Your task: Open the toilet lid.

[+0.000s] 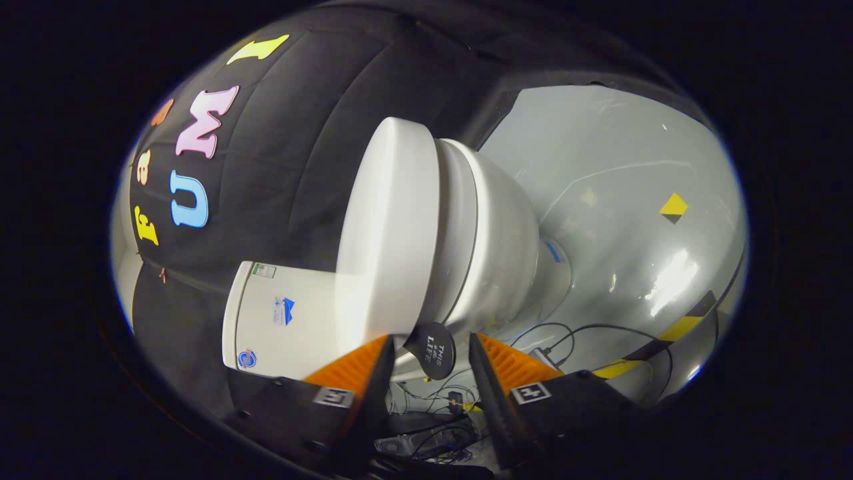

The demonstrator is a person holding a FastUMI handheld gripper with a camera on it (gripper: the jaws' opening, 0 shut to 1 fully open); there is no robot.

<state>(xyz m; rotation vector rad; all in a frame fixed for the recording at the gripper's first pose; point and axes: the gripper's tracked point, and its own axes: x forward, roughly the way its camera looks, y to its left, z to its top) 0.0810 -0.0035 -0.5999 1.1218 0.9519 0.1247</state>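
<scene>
A test booth: a toilet (433, 233) on grey floor (633, 200) amid loose cables (566, 333).

The claw (430, 347) fingers hide the lid's (383, 227) near edge and part of the tank (280, 320); contact unclear

My gripper (430, 340) rides with its view rolled on its side, so the white toilet (453, 247) lies sideways ahead of me. My fingers (360, 363) stand apart with nothing pressed between them. The toilet lid (383, 227) sits shut on the seat, its edge just beyond my fingertips. A small dark round tag (433, 350) hangs in the gap between them. The tank (280, 320) lies beside the lid, and cables (566, 333) trail across the glossy grey floor (633, 200).
</scene>
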